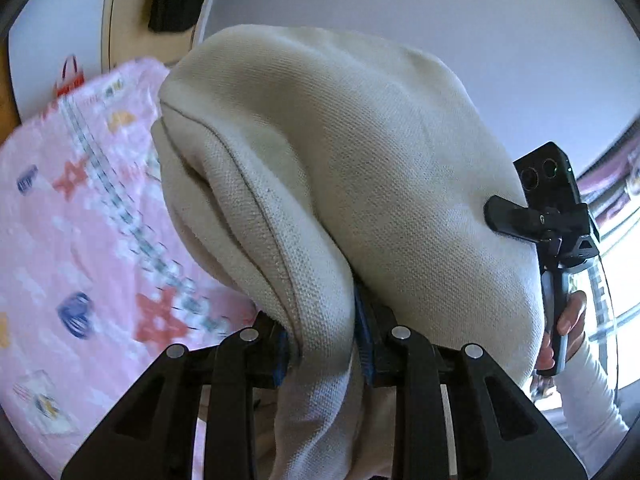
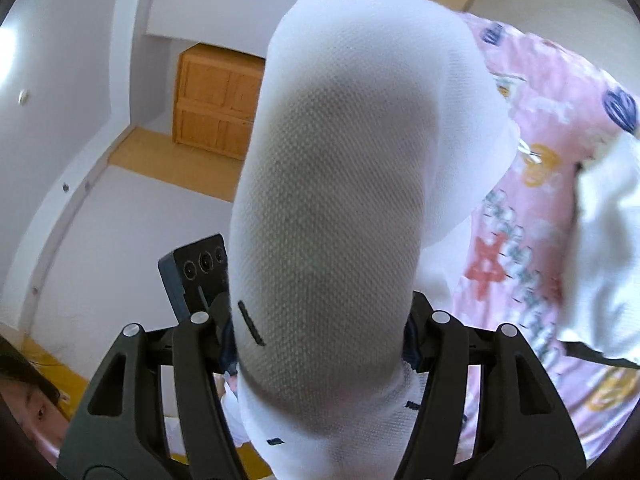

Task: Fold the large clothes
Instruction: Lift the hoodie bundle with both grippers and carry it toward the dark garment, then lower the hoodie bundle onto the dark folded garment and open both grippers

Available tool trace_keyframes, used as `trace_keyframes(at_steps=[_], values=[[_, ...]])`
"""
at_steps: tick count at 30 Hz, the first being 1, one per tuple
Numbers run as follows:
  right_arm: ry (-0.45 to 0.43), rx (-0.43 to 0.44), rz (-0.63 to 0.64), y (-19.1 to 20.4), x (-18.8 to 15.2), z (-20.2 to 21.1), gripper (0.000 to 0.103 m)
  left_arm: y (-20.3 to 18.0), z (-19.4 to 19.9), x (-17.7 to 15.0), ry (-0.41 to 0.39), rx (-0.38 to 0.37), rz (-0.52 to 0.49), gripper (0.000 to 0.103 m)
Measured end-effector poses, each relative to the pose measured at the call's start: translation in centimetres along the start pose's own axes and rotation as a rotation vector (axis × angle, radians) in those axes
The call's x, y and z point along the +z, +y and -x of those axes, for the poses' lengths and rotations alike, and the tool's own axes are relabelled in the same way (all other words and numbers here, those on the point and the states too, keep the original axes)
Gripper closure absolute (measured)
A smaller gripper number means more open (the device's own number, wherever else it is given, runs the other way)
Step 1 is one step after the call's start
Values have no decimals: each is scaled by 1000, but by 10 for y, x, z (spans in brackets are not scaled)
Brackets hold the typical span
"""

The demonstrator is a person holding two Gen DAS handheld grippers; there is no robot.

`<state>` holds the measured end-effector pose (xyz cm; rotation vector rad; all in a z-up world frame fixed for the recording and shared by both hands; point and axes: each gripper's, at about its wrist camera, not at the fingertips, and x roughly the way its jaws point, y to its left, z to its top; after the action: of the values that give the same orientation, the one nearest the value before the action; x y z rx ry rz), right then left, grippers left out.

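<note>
Bunched between both pairs of fingers, your left gripper (image 1: pixel 324 344) and right gripper (image 2: pixel 320 340) are clenching the cream-white knitted garment (image 1: pixel 340 152) above the pink patterned bed sheet (image 1: pixel 80 220); thick folds may be slipping out.

Two close wrist views along the jaws, sharing pink bedsheet (image 1: pixel 80 220).

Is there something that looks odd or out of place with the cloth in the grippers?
Nothing looks damaged or spilled. The cream garment is bunched in thick folds in both the left gripper and the right gripper, billowing over the cameras, above the pink patterned sheet. It is not yet flat for folding.
</note>
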<state>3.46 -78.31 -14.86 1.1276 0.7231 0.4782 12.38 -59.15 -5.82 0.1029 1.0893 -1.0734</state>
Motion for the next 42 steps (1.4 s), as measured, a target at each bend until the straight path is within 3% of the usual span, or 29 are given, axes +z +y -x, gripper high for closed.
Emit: trace_keyframes(at_steps=[4, 7, 12, 14, 17, 18, 21, 25, 28, 30, 32, 33, 34, 36, 38, 40, 42], values=[[23, 6, -84, -99, 19, 35, 44, -14, -88, -1, 43, -9, 63, 77], [37, -35, -141, -189, 28, 51, 44, -20, -165, -10, 84, 10, 70, 77], [42, -93, -190, -305, 28, 66, 44, 3, -303, -27, 197, 10, 83, 77], [32, -119, -163, -346, 22, 75, 44, 8, -345, -38, 217, 18, 85, 77], [-30, -97, -214, -385, 15, 91, 44, 7, -364, -41, 198, 15, 83, 75], [-44, -99, -215, -390, 14, 95, 42, 7, -369, -39, 203, 11, 84, 72], [-27, -214, -174, -390, 16, 102, 19, 6, -372, -36, 236, -19, 121, 64], [3, -332, -119, -359, 16, 121, 19, 2, -354, -34, 268, 2, 87, 63], [-53, -527, -21, -317, 11, 149, 19, 3, -336, -35, 303, 40, 75, 63], [-118, -569, 91, -275, -4, 161, 19, 2, -326, -33, 328, 91, 53, 63], [-131, -584, 203, -239, -22, 155, 36, 1, -314, -30, 330, 142, 30, 63], [-115, -599, 243, -224, -34, 143, 67, 0, -309, -27, 336, 182, 21, 63], [-91, -624, 255, -219, -44, 128, 76, -1, -307, -24, 344, 210, 24, 63], [-55, -687, 249, -232, -63, 105, 83, 1, -310, -13, 355, 255, 45, 66], [-84, -663, 191, -246, -71, 102, 83, -8, -303, 0, 329, 320, 46, 73], [-84, -627, 156, -258, -73, 94, 86, -21, -289, 15, 278, 300, 51, 73], [-28, -738, 256, -245, -82, 73, 86, -31, -286, 28, 246, 253, 73, 73]])
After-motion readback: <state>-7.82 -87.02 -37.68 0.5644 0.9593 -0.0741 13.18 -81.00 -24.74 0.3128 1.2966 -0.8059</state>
